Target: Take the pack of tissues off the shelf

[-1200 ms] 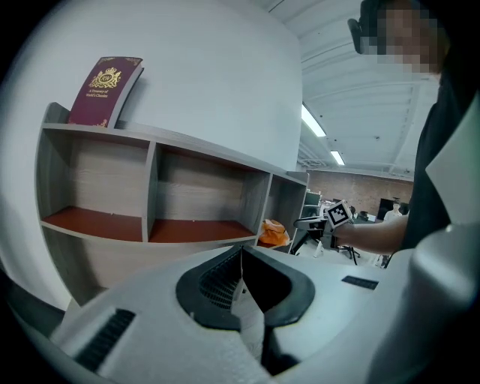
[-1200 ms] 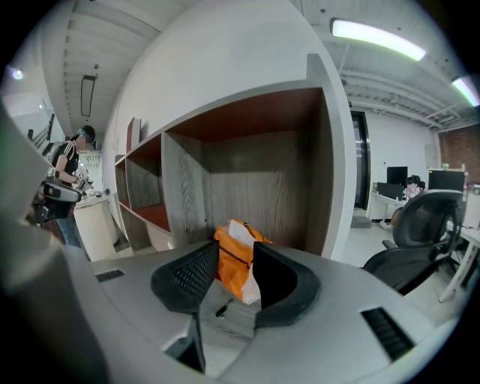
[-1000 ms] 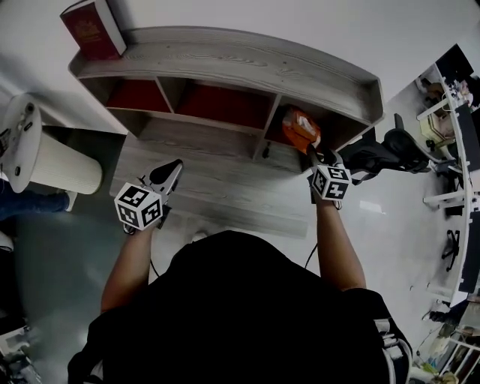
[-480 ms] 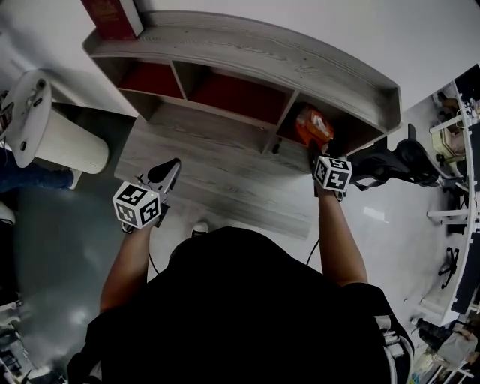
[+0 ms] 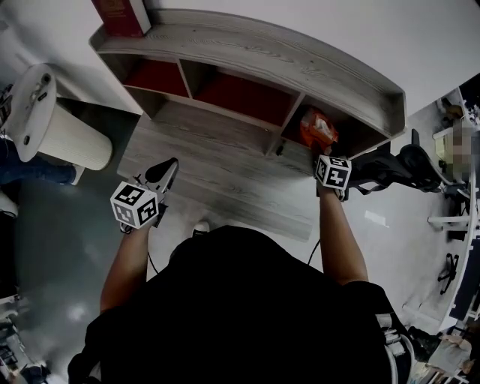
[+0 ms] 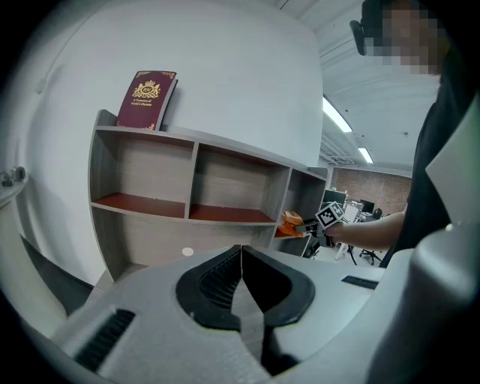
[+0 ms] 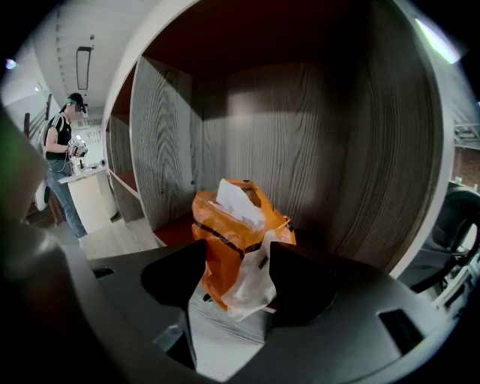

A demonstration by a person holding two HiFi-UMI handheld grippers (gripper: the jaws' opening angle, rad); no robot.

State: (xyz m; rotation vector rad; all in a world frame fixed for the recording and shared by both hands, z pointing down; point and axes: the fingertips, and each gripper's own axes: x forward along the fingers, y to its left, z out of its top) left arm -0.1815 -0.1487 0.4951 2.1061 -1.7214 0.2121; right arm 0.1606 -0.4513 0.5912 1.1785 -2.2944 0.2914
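Note:
The orange and white tissue pack (image 7: 232,225) stands on the floor of the right-hand compartment of the grey wooden shelf (image 7: 300,135), a white tissue sticking out of its top. My right gripper (image 7: 236,259) reaches into that compartment; its jaws are opening, with the pack's near end between them. From the head view the pack (image 5: 318,129) lies just beyond my right gripper (image 5: 320,151). My left gripper (image 6: 241,249) is shut and empty, held well left of the shelf's (image 5: 247,56) front, over the low platform (image 5: 217,180). It (image 5: 166,169) is far from the pack (image 6: 291,222).
A dark red book (image 5: 120,15) stands on the shelf's top at the left end. A white cylindrical stand (image 5: 45,127) is left of the shelf, and a black office chair (image 5: 397,161) is close on its right. A person (image 7: 60,150) stands far off.
The right gripper has pushed a little deeper toward the right compartment, and the pack now sits further inside it. The left gripper has stayed where it was.

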